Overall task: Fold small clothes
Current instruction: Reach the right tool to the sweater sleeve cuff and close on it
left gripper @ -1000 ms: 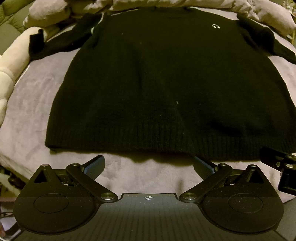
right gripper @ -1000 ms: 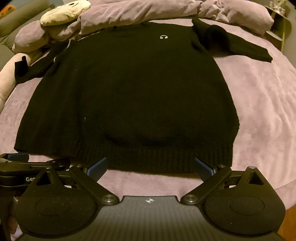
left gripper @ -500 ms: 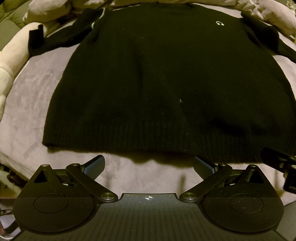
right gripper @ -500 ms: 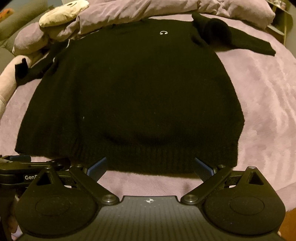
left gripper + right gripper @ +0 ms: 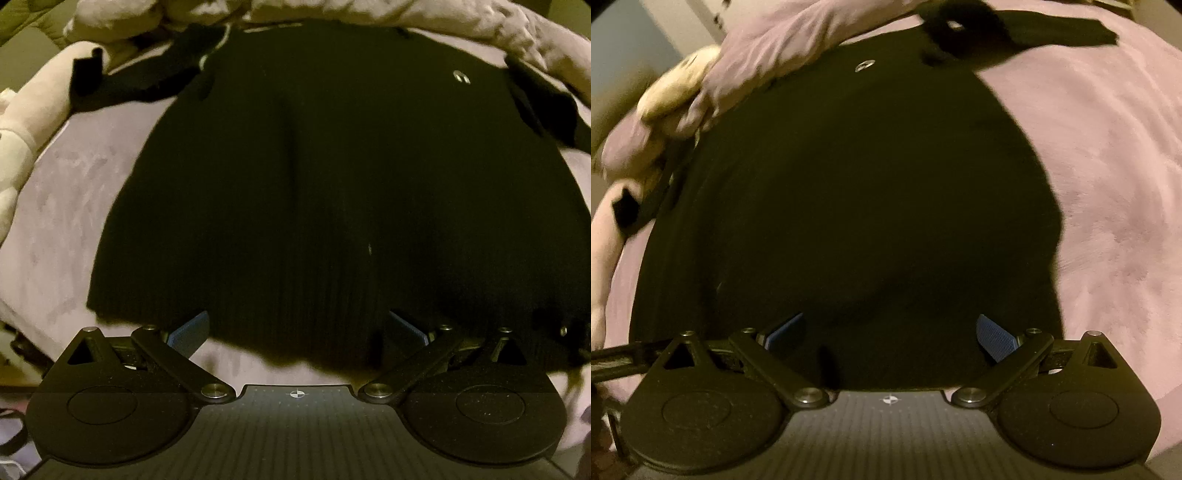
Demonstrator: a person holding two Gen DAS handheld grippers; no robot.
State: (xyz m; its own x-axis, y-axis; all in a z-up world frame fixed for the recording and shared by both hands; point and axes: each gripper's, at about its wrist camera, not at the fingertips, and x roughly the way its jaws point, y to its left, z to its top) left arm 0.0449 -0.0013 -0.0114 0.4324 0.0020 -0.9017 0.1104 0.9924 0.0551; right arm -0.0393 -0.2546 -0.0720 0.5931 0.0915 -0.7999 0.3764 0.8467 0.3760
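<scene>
A black knitted sweater (image 5: 332,177) lies flat, front up, on a lilac bed cover, with a small white logo (image 5: 461,77) on its chest and its sleeves spread to both sides. My left gripper (image 5: 297,326) is open, its blue pads (image 5: 188,332) straddling the ribbed bottom hem near the left half. My right gripper (image 5: 890,332) is open too, low over the sweater (image 5: 849,192), with the hem lying between its blue pads (image 5: 995,339). The right sleeve (image 5: 1015,29) lies folded at the far right.
The lilac bed cover (image 5: 1108,166) stretches wide on the right. A bunched lilac duvet (image 5: 406,14) runs along the far side. A cream plush toy (image 5: 22,122) lies at the left edge. The other gripper's black body (image 5: 620,356) shows at the left.
Both grippers have moved forward and down onto the bottom hem, which now lies between their open fingers. The right view has tilted and blurred with the motion.
</scene>
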